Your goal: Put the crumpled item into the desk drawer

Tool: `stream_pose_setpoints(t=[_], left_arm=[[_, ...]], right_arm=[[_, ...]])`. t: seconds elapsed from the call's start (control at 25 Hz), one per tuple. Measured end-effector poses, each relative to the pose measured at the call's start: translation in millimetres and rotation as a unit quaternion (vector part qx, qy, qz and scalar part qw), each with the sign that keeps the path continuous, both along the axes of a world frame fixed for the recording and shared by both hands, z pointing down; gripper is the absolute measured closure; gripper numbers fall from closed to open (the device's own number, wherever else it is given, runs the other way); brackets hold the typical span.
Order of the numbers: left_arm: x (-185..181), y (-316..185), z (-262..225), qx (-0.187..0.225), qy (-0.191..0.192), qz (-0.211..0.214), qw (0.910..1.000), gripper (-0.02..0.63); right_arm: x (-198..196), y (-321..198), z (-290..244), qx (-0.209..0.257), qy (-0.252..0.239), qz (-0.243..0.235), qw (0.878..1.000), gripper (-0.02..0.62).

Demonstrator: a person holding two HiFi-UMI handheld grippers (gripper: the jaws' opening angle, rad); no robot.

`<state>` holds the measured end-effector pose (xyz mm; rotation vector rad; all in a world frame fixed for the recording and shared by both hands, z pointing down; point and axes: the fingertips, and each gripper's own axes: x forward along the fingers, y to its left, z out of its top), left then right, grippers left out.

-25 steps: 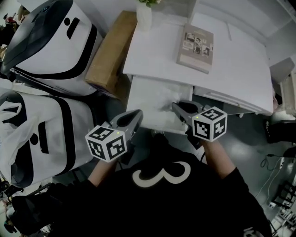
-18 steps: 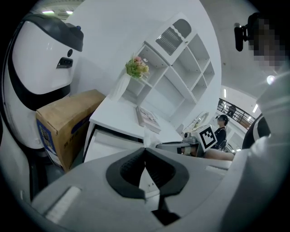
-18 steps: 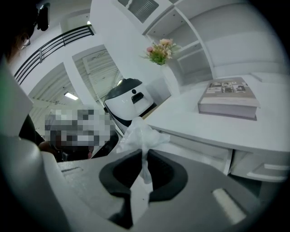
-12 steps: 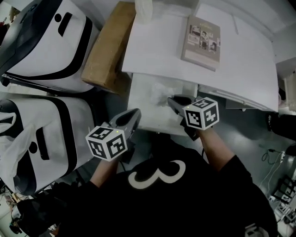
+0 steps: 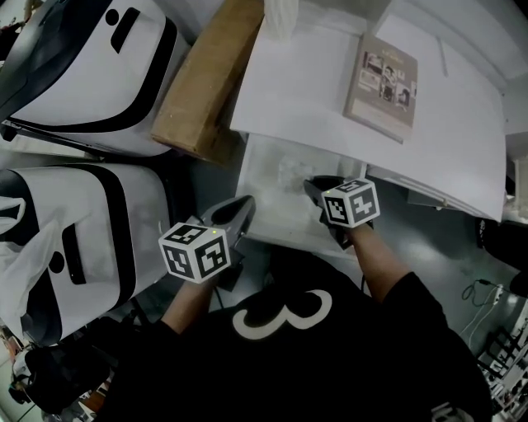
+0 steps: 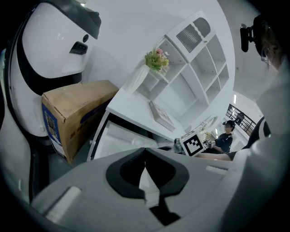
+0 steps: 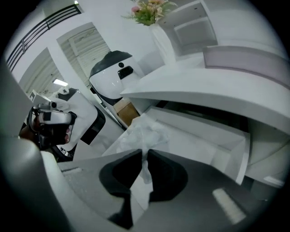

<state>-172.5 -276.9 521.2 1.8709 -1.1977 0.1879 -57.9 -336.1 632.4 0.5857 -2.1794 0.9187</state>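
The crumpled item [image 5: 292, 171] is a wad of thin white translucent film. It hangs over the open desk drawer [image 5: 262, 208], low inside it. My right gripper [image 5: 313, 186] is shut on its near end, and in the right gripper view the wad [image 7: 144, 132] bulges out past the pinching jaws [image 7: 146, 156] over the drawer's floor [image 7: 204, 138]. My left gripper [image 5: 247, 203] is shut and empty, beside the drawer's front left corner. In the left gripper view the closed jaws [image 6: 145, 155] point at the drawer [image 6: 117, 138].
A white desk [image 5: 305, 91] carries a book [image 5: 382, 86] and a vase [image 5: 280, 12]. A cardboard box [image 5: 205, 82] leans at the desk's left side. Two big white and black machines [image 5: 82, 74] [image 5: 74, 239] stand further left. A shelf unit [image 6: 190, 68] rises behind the desk.
Both grippers have sunk. The right one carried the crumpled item down and deeper into the open drawer. The left one dropped a little beside the drawer's front.
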Motion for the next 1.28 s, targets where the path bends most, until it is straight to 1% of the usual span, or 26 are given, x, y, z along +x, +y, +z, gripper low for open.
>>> stream_pose_setpoints(t=[0.08,0.24,0.4,0.68,1.0,1.16,1.28], left_arm=[[-1,-3,4,-0.002,0.006,-0.001,1.0000,0.597],[-1,-10,9,-0.006,0.012,-0.001,0.9999,0.597],[3,-15,13,-0.010,0.016,0.003,0.9998,0.597],[5,-19,17,-0.014,0.022,0.007,0.9996,0.597],[4,-20,18,-0.015,0.021,0.005,0.9997,0.597],[1,-23,17,-0.009,0.007,0.005,0.9999,0.597],[0,-23,16,-0.006,0.001,0.007,1.0000,0.597]], right_arm=[[2,-3,16,-0.006,0.019,-0.002,1.000,0.554],[13,-10,47,-0.027,0.057,0.011,0.998,0.554],[18,-6,71,-0.048,0.077,0.006,0.996,0.554],[19,-2,100,-0.079,0.091,0.009,0.993,0.552],[21,0,117,-0.092,0.101,0.014,0.991,0.548],[23,-2,122,-0.096,0.101,0.021,0.990,0.540],[23,-4,122,-0.091,0.100,0.022,0.991,0.517]])
